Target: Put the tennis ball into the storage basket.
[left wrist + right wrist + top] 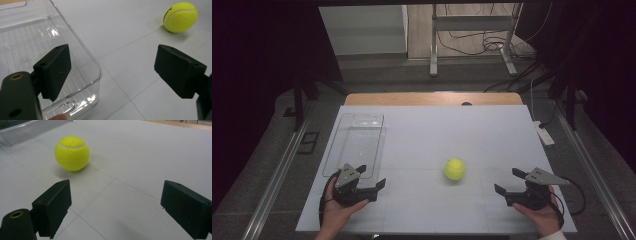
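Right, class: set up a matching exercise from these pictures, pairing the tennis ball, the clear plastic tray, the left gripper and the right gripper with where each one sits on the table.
Things:
1. tennis ball
2. clear plastic tray
3. left gripper
4. right gripper

Places:
A. near right corner, jaws open, empty
B. left side of the white table top, lying flat
C. at the tray's near end, jaws open, empty
D. on the bare table between the two grippers

Pairs: 1-D, 2-B, 3-C, 4-A
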`<state>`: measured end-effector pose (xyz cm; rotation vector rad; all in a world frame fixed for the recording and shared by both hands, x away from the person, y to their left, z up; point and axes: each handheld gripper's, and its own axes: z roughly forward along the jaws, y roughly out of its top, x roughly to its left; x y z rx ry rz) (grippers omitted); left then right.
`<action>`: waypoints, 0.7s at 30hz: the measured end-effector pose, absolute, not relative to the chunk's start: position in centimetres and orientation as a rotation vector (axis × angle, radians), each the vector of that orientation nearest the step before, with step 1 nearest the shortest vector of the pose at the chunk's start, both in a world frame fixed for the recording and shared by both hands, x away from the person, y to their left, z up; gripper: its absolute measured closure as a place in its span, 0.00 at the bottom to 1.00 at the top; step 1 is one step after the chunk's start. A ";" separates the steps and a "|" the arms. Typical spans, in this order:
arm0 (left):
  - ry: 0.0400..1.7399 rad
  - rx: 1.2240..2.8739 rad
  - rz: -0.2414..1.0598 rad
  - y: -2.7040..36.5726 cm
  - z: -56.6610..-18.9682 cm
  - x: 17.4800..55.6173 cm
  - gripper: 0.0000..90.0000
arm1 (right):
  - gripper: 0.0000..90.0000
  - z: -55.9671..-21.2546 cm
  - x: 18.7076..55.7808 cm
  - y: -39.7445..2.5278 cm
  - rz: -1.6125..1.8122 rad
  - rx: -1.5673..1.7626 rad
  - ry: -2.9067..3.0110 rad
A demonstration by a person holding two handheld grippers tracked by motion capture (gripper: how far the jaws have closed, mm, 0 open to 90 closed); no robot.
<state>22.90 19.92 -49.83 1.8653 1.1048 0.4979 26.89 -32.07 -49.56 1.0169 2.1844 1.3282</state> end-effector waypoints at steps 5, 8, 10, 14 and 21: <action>1.100 1.870 0.494 19.7 -49.6 22.9 0.17 | 0.11 -49.6 27.0 -32.0 1.324 1.014 2.187; 1.102 1.867 0.496 19.8 -49.5 22.9 0.17 | 0.11 -49.6 27.1 -31.9 1.330 1.013 2.188; 1.103 1.863 0.496 19.8 -49.3 22.9 0.17 | 0.11 -49.6 27.1 -31.8 1.327 1.012 2.191; 1.094 1.871 0.496 19.6 -48.8 23.0 0.17 | 0.11 -49.6 27.1 -31.9 1.329 1.021 2.186; 1.093 1.881 0.474 19.4 -48.0 23.3 0.17 | 0.12 -49.7 27.1 -31.9 1.325 1.023 2.188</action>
